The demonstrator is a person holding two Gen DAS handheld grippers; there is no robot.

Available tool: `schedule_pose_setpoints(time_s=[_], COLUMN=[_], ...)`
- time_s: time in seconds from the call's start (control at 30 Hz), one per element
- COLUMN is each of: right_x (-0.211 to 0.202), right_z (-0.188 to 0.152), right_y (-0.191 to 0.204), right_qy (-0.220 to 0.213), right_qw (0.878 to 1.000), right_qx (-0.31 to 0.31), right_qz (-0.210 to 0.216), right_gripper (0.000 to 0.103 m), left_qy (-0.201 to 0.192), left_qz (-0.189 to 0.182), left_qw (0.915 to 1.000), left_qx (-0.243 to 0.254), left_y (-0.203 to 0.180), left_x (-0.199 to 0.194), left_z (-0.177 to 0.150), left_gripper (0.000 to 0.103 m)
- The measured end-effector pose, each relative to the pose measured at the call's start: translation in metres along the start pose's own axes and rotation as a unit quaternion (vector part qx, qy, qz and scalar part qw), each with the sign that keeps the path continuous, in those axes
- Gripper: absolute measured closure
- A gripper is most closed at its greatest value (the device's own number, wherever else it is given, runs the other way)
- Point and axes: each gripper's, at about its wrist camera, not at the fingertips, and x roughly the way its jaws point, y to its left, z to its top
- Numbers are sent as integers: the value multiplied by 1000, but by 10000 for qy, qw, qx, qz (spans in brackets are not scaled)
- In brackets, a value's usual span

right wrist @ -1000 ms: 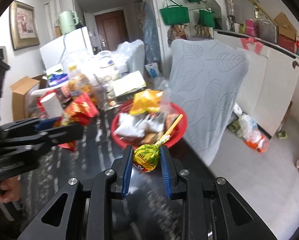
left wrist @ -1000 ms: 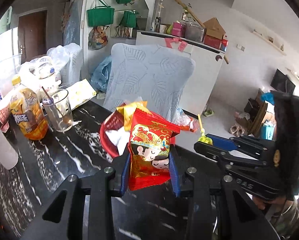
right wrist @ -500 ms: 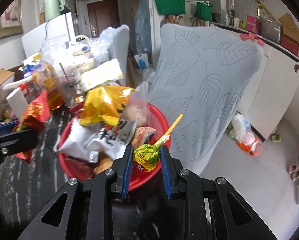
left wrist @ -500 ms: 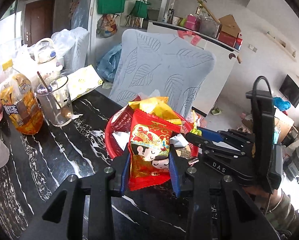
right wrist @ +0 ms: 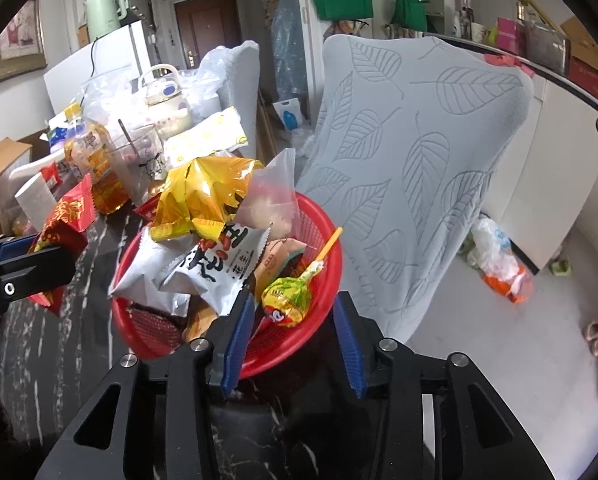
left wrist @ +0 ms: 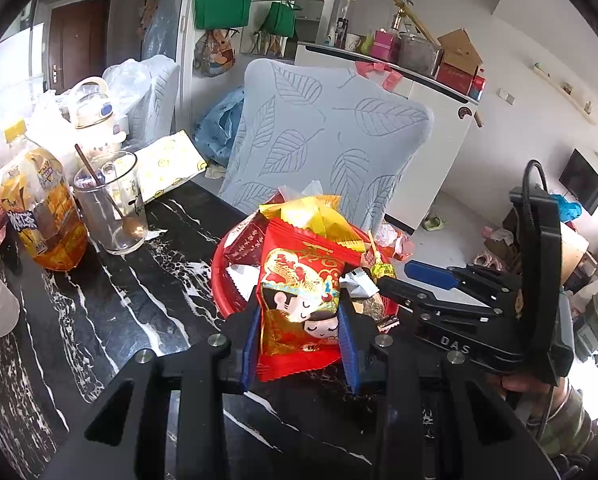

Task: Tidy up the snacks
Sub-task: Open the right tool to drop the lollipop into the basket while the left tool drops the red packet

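Now right gripper (right wrist: 295, 340) jaws just parted; foil lollipop (right wrist: 289, 300) loose between them, stick toward upper right, over red mesh basket (right wrist: 323, 320); left gripper (left wrist: 299, 344) clamps glossy red snack packet (left wrist: 299, 300) upright.

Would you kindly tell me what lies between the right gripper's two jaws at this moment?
A yellow-wrapped lollipop lies there, over the red basket; the right wrist view shows a clear gap on its right side.

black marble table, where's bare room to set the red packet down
Bare marble lies between the glass cup and the red basket, running toward the camera. The basket is heaped with snacks; the far left by the tea bottle is crowded.
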Motion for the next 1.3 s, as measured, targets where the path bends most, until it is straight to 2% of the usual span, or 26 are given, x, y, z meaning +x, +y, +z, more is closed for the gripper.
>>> schedule_pose_setpoints(time_s=[0.17,0.47,0.7,0.77,0.97,1.07,1.17,1.3], right_x=[-11,-22,-16,-14,-12,-12,-14,-16], right_z=[1,6,3,2,-1,-1,-1,-1], right_y=[3,7,3,3,3,4,3,4], right_qy=[-83,-188,-102,-66,-14,-9,-24,-41], right_qw=[9999,9997,9997,9997,9997,9996,9996,9995], right_qx=[36,112,206,214,224,235,249,263], right_qz=[59,71,94,105,118,146,164,167], right_gripper=[53,53,53,53,53,53,53,53], left_qy=[-71,-160,239,273,418,329,211,215], left_qz=[-14,-298,-494,-384,-133,-6,66,76], left_qw=[10000,9994,9984,9988,9990,9994,9997,9996], left_qx=[-9,-11,-144,-149,88,118,126,144], left_y=[1,5,9,9,4,3,4,7], left_x=[-1,24,54,58,61,58,54,57], left_z=[2,2,-6,-7,-4,-1,0,0], left_gripper=[70,70,69,69,59,50,38,37])
